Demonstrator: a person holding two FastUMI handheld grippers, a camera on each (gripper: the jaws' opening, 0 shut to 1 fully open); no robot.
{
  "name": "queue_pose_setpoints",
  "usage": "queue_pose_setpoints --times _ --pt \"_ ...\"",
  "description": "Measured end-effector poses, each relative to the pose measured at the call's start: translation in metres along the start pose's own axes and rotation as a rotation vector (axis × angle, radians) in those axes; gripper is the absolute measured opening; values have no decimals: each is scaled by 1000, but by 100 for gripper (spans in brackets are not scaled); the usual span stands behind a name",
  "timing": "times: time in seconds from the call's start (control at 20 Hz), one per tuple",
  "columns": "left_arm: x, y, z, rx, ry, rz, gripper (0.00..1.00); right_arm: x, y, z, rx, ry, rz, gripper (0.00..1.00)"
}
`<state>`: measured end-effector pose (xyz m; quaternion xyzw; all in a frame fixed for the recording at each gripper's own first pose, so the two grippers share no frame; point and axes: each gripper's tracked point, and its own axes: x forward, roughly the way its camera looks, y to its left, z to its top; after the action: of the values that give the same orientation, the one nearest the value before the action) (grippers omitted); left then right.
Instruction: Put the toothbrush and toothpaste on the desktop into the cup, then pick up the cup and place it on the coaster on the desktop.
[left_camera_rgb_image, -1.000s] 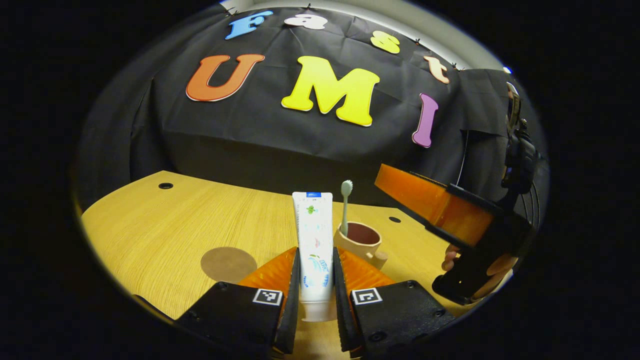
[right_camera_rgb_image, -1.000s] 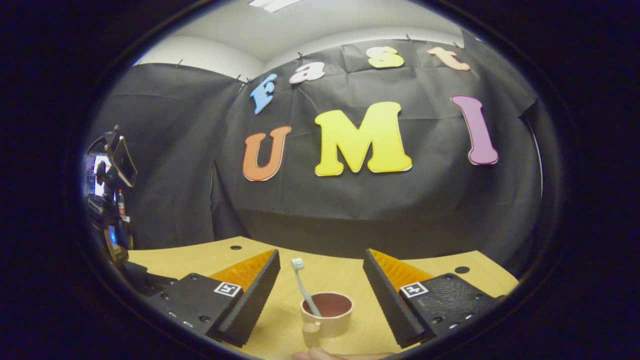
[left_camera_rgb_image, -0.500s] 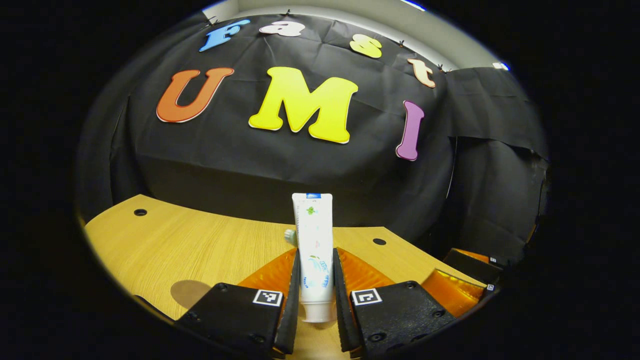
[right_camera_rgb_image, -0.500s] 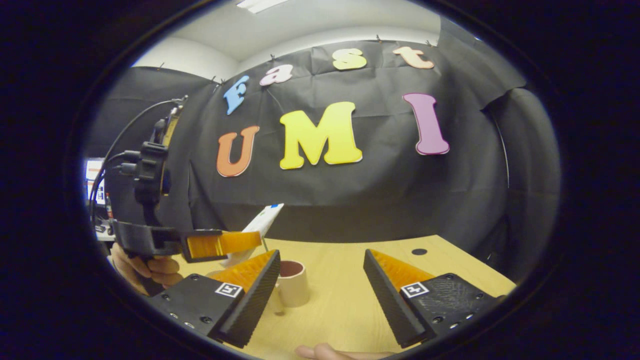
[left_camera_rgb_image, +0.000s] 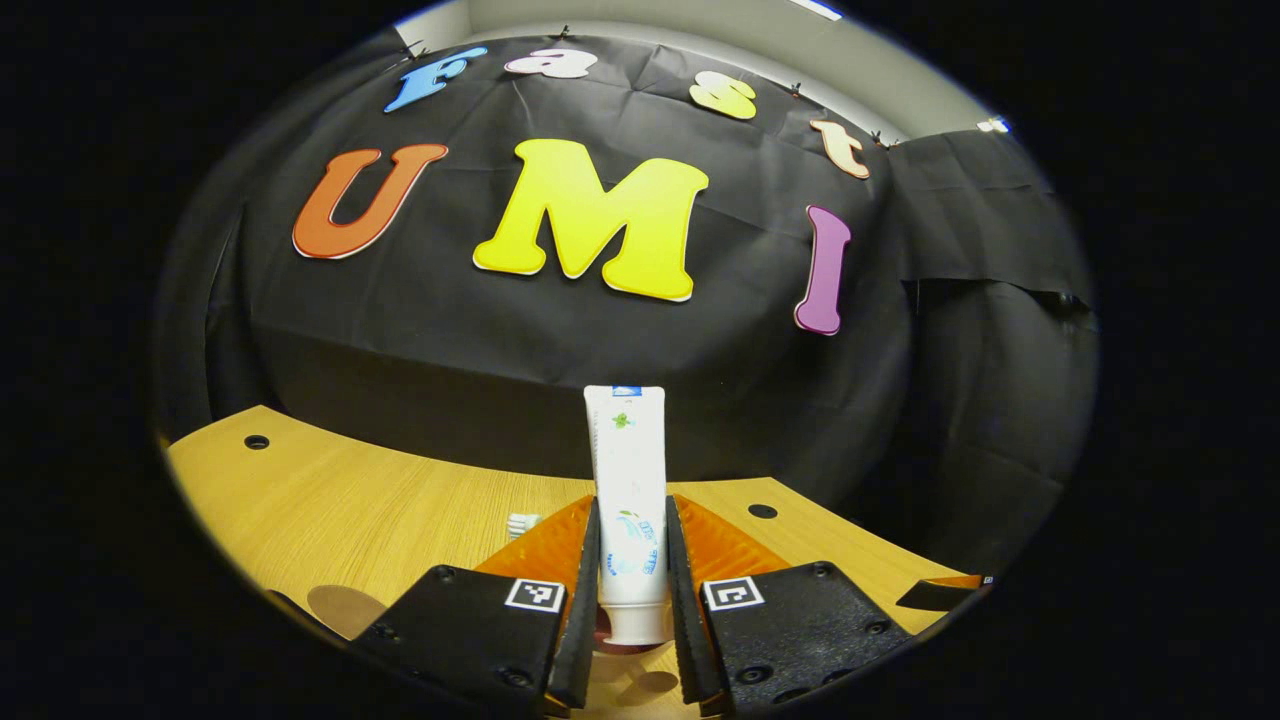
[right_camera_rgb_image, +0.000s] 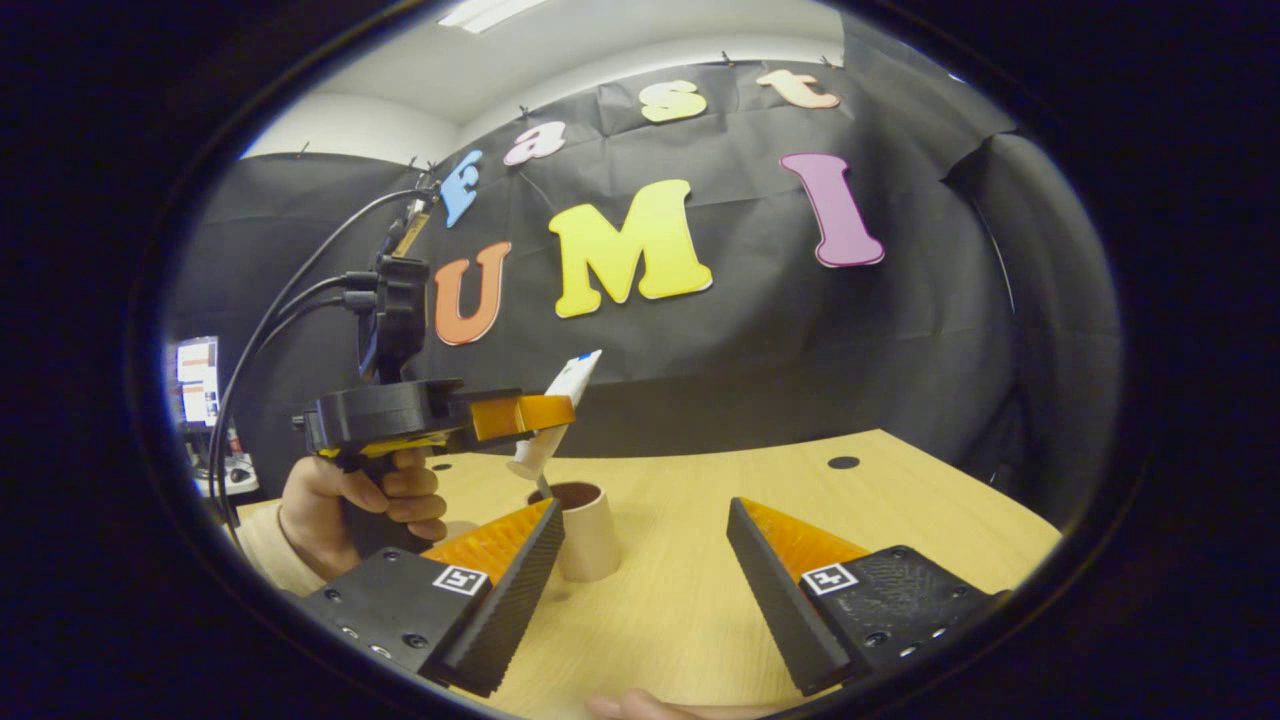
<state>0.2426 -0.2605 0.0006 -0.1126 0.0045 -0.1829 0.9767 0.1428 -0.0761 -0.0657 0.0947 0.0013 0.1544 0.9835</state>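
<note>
Left gripper view: left gripper (left_camera_rgb_image: 632, 560) pinches toothpaste (left_camera_rgb_image: 627, 500) cap-down, poised for dropping; toothbrush (left_camera_rgb_image: 522, 523) head just left of it.

Right gripper view: right gripper (right_camera_rgb_image: 645, 560) spread, empty; toothpaste (right_camera_rgb_image: 555, 415) tilted directly above cup (right_camera_rgb_image: 583, 530).

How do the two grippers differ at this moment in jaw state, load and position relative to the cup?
The left gripper is shut on the toothpaste tube; the right gripper stands open with nothing between its fingers. In the right gripper view, the left gripper hangs above the cup with the tube tilted, cap end down toward the opening; the right gripper sits low over the desk, beside the cup. Both are hand-held.
</note>
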Motion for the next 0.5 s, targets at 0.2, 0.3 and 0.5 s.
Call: queue_pose_setpoints --times 0.2,0.3,0.5 --pt "10 5 -15 0 24 15 38 0 -8 -2 45 12 5 97" --pt "11 3 -26 -9 53 6 39 0 -10 -2 61 11 1 97" --pt "8 4 -31 3 60 9 40 3 -13 -3 57 14 -15 97"
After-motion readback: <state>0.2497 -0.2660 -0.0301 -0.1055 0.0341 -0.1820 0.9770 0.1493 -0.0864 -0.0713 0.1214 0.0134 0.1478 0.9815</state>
